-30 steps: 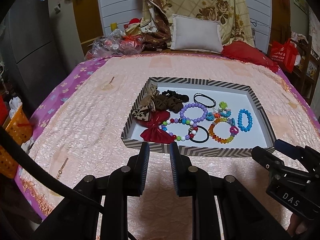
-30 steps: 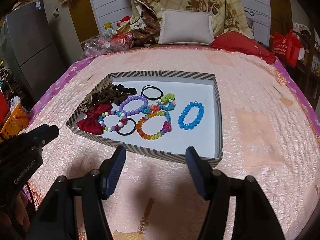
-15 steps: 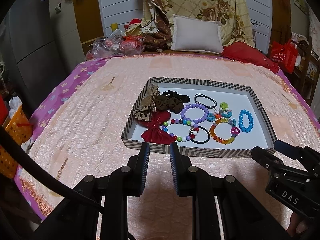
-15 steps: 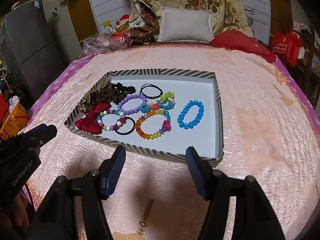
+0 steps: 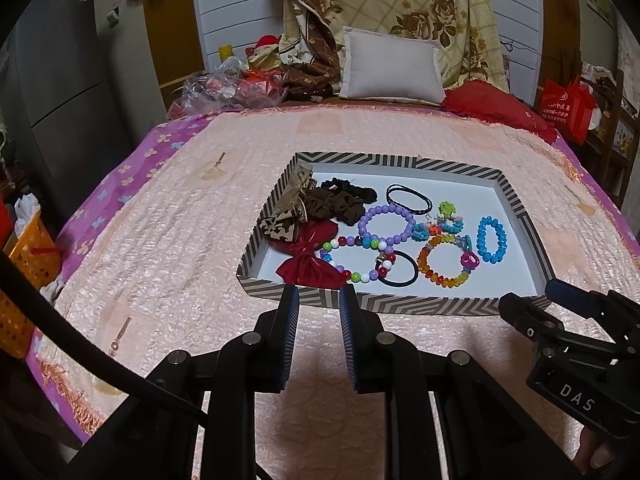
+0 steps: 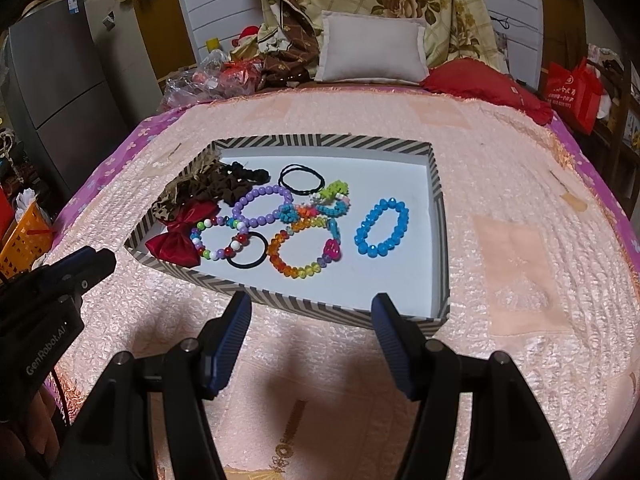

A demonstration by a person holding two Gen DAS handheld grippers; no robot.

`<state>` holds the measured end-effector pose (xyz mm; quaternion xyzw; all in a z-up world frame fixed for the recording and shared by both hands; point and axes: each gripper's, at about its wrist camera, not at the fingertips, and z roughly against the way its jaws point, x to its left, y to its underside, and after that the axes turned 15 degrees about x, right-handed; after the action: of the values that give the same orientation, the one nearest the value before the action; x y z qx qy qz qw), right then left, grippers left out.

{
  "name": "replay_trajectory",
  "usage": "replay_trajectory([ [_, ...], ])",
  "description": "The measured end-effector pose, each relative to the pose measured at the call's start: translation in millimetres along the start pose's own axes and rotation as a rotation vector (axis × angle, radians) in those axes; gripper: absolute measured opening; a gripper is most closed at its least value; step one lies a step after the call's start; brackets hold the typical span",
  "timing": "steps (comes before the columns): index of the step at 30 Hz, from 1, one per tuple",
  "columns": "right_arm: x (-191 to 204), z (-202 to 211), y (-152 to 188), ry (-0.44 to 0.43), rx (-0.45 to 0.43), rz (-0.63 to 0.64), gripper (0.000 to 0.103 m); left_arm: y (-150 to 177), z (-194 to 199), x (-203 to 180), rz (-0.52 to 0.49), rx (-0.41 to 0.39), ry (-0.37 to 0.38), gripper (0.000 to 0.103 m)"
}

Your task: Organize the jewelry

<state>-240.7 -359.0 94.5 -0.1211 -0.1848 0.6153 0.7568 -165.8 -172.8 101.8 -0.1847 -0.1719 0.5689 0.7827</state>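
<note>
Two grippers hover at the near edge of a striped tray [image 5: 404, 305] of jewelry on a bed [image 5: 168, 240].

The left gripper [image 5: 319, 300] has its fingers nearly together, a narrow gap between them, holding nothing, just near of the tray's rim by the red bow [image 5: 310, 258]. The right gripper [image 6: 312, 312] has its fingers wide apart and empty. In the tray, the blue bracelet [image 6: 382, 227] lies alone to the right; the purple bracelet [image 6: 262, 205], rainbow bracelet [image 6: 302, 250] and black hair tie [image 6: 248, 250] cluster left of it, touching.
</note>
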Motion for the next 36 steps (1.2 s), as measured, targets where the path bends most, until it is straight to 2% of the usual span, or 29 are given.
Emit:
replay_trajectory([
  [36, -2.9, -10.6, -4.7, -0.002, 0.029, -0.016, 0.065, -2.9, -10.1, -8.6, -0.023, 0.011, 0.004, 0.013],
])
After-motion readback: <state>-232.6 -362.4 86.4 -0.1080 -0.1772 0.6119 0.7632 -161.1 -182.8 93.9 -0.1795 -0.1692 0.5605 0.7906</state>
